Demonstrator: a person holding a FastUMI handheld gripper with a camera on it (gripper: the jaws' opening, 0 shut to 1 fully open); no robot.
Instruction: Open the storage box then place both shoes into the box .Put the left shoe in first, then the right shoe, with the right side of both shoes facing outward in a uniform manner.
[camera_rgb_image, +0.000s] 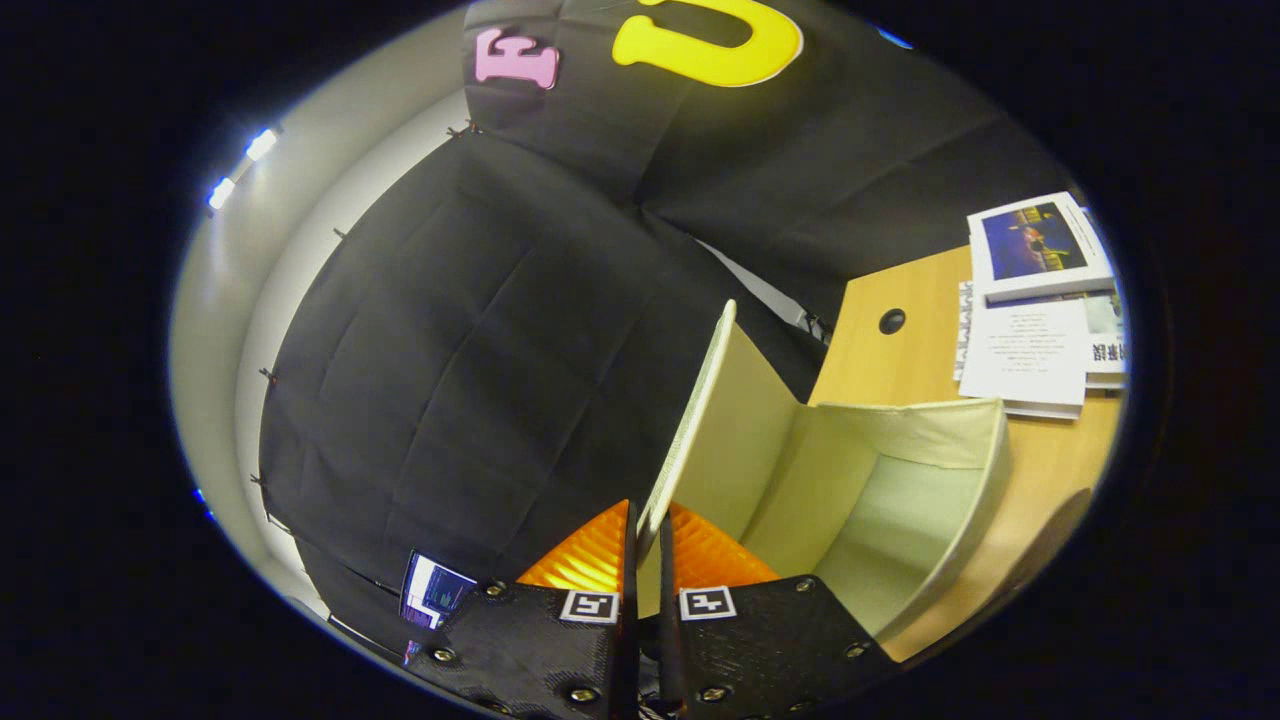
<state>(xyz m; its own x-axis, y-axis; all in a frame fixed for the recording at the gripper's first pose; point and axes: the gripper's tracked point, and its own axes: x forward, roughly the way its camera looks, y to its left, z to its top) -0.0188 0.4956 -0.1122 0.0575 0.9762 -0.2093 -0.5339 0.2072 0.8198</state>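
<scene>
Right at the storage box (905, 480), the claw (648, 530) is pinching its lid (690, 420) swung upright, box looks empty, so shoes aren't in yet.

We see the gripper (645, 540) with its two fingers drawn close together, nearly parallel, pinching the thin raised lid (690, 430) of the storage box at the lid's near edge. One finger (595, 555) lies on the lid's outer face, the other on its inner face.
</scene>
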